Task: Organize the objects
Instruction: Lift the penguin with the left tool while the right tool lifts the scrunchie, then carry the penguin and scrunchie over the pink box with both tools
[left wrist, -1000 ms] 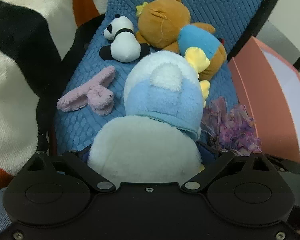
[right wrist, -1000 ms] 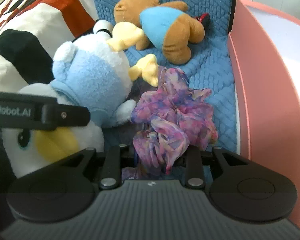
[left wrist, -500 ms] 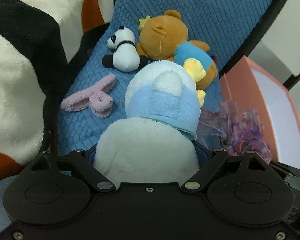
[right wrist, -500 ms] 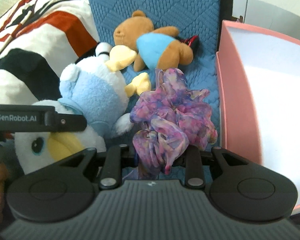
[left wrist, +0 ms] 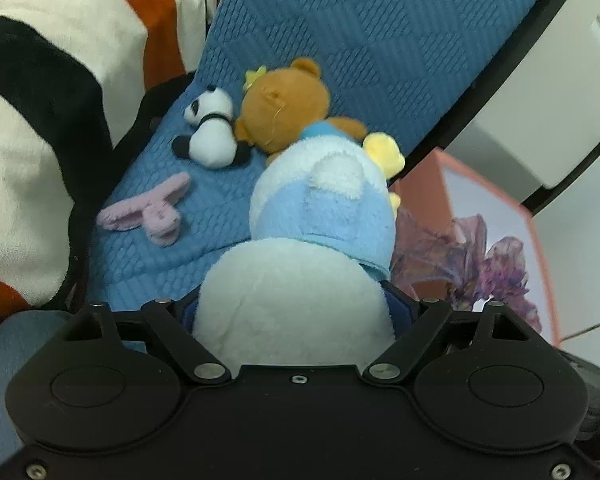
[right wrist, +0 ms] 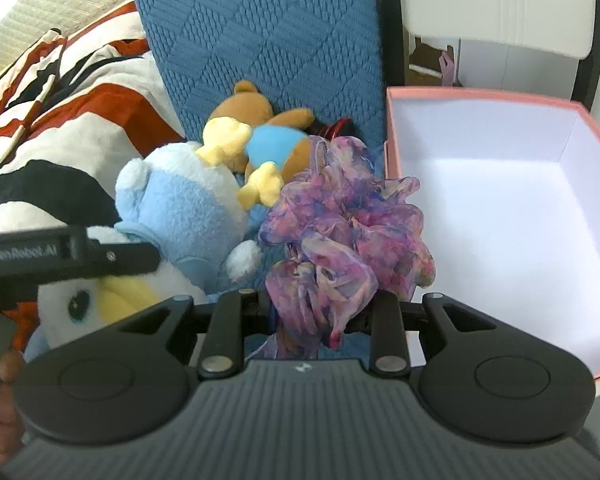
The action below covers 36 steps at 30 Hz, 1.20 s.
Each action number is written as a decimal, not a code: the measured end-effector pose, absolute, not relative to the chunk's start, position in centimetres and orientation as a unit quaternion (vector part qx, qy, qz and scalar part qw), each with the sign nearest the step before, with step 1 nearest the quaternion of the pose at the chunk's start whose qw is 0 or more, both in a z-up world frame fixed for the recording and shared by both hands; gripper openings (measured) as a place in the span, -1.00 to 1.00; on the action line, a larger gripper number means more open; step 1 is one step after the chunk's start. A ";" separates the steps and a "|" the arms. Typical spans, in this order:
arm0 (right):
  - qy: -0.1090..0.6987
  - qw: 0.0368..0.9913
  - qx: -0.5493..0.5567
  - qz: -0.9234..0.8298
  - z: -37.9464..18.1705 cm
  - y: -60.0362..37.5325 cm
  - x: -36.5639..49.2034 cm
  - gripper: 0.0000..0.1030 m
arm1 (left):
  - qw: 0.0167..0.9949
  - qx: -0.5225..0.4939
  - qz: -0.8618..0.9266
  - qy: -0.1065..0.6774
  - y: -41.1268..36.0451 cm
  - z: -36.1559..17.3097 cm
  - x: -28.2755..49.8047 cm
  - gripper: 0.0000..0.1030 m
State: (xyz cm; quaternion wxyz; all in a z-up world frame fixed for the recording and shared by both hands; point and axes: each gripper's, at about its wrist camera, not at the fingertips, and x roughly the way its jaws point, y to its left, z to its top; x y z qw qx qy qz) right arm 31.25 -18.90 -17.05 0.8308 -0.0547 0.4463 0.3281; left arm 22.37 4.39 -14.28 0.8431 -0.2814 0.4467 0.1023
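So my left gripper (left wrist: 296, 312), jaws just closing in, pinches the plush duck (left wrist: 300, 264), right gripper (right wrist: 312, 312) pinches the purple scrunchie (right wrist: 348, 236), pink box (right wrist: 392, 152) right.

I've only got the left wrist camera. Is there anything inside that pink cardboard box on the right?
Observer: Nothing. The right wrist view looks into the pink cardboard box, and its white inside is bare.
Operator: What's the right claw doing?
Observer: The right claw is shut on the gauzy purple fabric scrunchie.
Operator: I only see the plush toy's back. Where's its face?
Observer: The blue and white plush bird shows its yellow beak and one eye to the right wrist camera.
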 end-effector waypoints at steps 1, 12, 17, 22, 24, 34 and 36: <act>0.446 0.831 -0.051 0.329 -16.5 -19.2 31.5 -0.42 | 0.843 -0.285 0.104 0.444 4.2 -13.7 22.4 0.59; 0.420 0.846 -0.020 0.328 -10.7 -22.1 35.1 -0.42 | 0.854 -0.287 0.100 0.421 1.4 -8.4 25.2 0.56; 0.405 0.852 -0.020 0.330 -8.6 -23.6 36.8 -0.42 | 0.859 -0.295 0.090 0.409 -0.4 -6.6 27.0 0.56; 0.394 0.860 -0.007 0.326 -7.7 -25.7 38.6 -0.41 | 0.868 -0.290 0.081 0.396 -2.6 -5.1 28.8 0.56; 0.391 0.862 0.002 0.321 -7.8 -26.6 39.2 -0.41 | 0.870 -0.289 0.076 0.391 -3.8 -4.8 29.4 0.56; 0.411 0.867 0.011 0.283 -11.0 -31.8 42.7 -0.41 | 0.870 -0.290 0.041 0.396 -9.8 -7.0 33.5 0.55; 0.417 0.866 0.016 0.274 -11.8 -32.5 43.3 -0.41 | 0.870 -0.287 0.036 0.400 -10.6 -7.5 34.1 0.55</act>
